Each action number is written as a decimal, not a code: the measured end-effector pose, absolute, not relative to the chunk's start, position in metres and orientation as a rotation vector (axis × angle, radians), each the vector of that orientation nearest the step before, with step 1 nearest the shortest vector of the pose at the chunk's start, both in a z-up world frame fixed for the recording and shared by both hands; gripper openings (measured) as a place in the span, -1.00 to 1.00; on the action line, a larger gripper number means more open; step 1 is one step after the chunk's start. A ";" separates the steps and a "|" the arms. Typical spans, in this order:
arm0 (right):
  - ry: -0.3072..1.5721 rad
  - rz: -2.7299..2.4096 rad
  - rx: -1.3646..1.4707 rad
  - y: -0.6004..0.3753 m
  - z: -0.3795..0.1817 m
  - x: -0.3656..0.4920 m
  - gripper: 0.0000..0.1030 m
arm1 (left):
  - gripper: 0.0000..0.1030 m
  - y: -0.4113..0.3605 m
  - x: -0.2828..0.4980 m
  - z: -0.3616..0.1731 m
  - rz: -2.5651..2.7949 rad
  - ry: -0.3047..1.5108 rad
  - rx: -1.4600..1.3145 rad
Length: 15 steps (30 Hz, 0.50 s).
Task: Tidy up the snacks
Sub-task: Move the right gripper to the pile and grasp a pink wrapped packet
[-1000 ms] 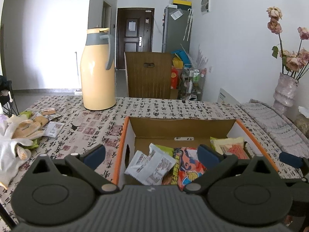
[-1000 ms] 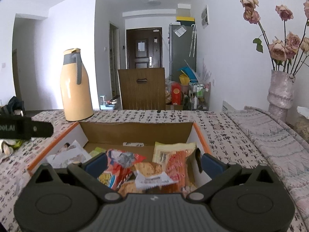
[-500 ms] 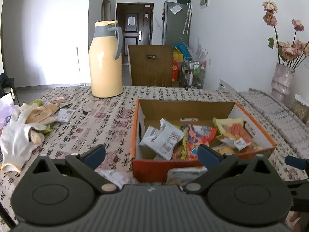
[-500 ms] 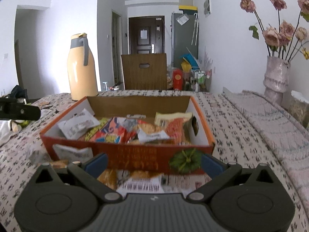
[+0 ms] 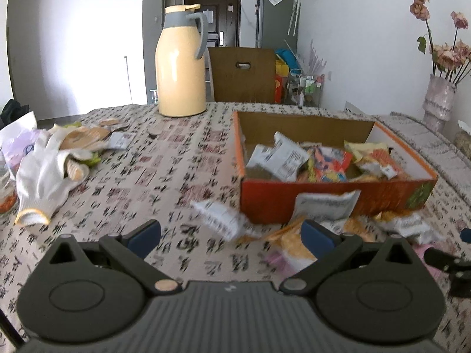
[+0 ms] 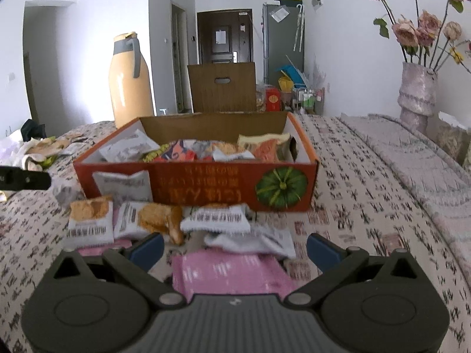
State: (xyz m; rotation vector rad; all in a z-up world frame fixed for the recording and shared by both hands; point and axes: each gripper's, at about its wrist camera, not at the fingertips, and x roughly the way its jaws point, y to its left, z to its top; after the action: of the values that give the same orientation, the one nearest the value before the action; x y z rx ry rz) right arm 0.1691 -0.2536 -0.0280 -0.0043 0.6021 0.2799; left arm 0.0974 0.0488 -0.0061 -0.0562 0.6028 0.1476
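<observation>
Right wrist view shows both grippers, right point(image 6: 234, 248) and left point(image 5: 231, 236), fingers spread wide and empty, above loose snack packets point(image 6: 215, 220) lying before the orange cardboard box point(image 6: 206, 188) of snacks on the table point(image 6: 353, 206).

**Bright room beyond the table**

White walls point(image 5: 368, 29) all round, washed with daylight from the left. Dark door point(image 5: 212, 14) at the far end of a hallway; grey fridge point(image 5: 276, 20) just right of it, notes stuck on its front. Brown chair back point(image 5: 243, 73) behind the table point(image 5: 164, 176), which is covered in a calligraphy-print cloth. Cluttered wire rack point(image 5: 306, 85) by the right wall. Vase point(image 6: 416, 94) of faded roses at far right.
</observation>
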 end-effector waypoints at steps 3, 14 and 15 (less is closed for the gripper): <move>0.613 0.281 0.008 -0.258 -0.034 0.162 1.00 | 1.00 0.056 0.088 -0.015 0.153 0.614 -0.070; 0.647 0.277 0.018 -0.258 -0.049 0.162 1.00 | 1.00 0.058 0.081 -0.026 0.129 0.638 -0.119; 0.646 0.278 0.013 -0.258 -0.049 0.162 1.00 | 1.00 0.057 0.081 -0.026 0.127 0.642 -0.118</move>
State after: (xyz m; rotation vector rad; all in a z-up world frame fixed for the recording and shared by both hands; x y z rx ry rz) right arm 0.1621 -0.2576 -0.0488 0.0133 0.6459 0.2778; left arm 0.0809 0.0572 -0.0262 -0.1185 0.6416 0.1267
